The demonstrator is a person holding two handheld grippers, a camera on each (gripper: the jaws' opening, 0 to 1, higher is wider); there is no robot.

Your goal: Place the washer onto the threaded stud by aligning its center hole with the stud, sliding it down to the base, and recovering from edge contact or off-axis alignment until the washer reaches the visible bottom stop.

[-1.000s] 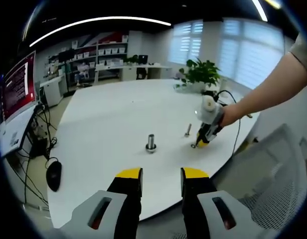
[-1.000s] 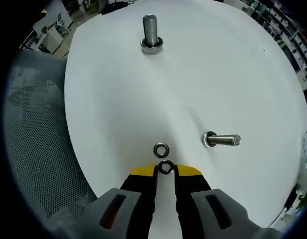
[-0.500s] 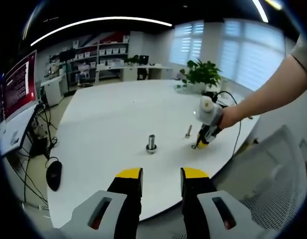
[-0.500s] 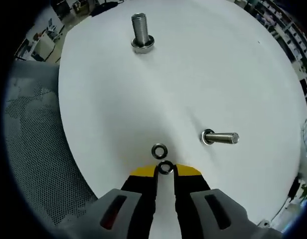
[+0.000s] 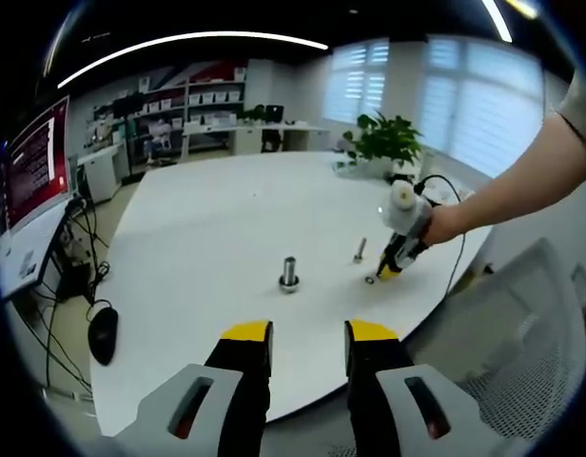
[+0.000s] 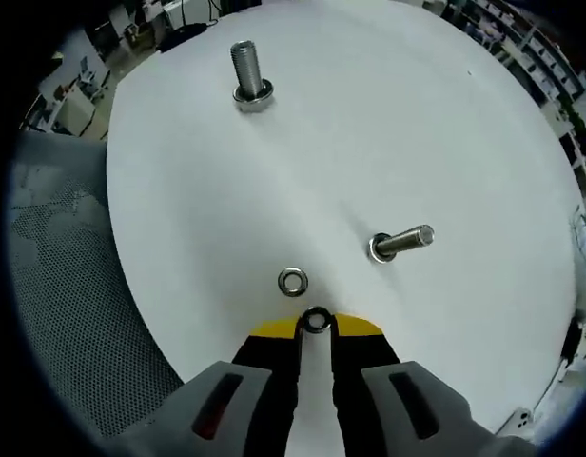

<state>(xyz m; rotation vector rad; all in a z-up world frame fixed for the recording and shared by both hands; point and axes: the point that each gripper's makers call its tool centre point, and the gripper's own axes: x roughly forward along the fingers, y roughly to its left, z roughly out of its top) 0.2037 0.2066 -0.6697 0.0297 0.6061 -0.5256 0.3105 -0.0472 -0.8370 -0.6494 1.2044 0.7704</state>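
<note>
In the left gripper view, the left gripper (image 5: 307, 343) hangs back off the near edge of the white bench (image 5: 207, 238), its yellow-tipped fingers (image 5: 247, 335) parted with nothing between them. Beyond them a thick stud (image 5: 289, 273) stands upright on the bench. To the right of that stud a person's bare forearm (image 5: 521, 186) reaches in, the hand (image 5: 436, 224) holding the right gripper (image 5: 388, 269) tilted down toward the bench surface, its tips just beside a thinner stud (image 5: 359, 250). Well to the left of the thick stud, off the bench, sit a red-lit monitor (image 5: 31, 162) and a black mouse (image 5: 102, 335); a potted plant (image 5: 388, 141) stands at the bench's far side. The right gripper view shows what this one cannot resolve: the right gripper (image 6: 316, 324) has its fingers (image 6: 274, 329) closed on a small washer (image 6: 316, 319), held above the bench. A second washer (image 6: 293, 281) lies flat on the bench just beyond the held one. The thinner stud (image 6: 400, 243) appears to the right of that loose washer, apart from it, and the thick stud (image 6: 247, 74) stands well beyond. A mesh chair (image 6: 60, 295) lies off the bench edge.
</note>
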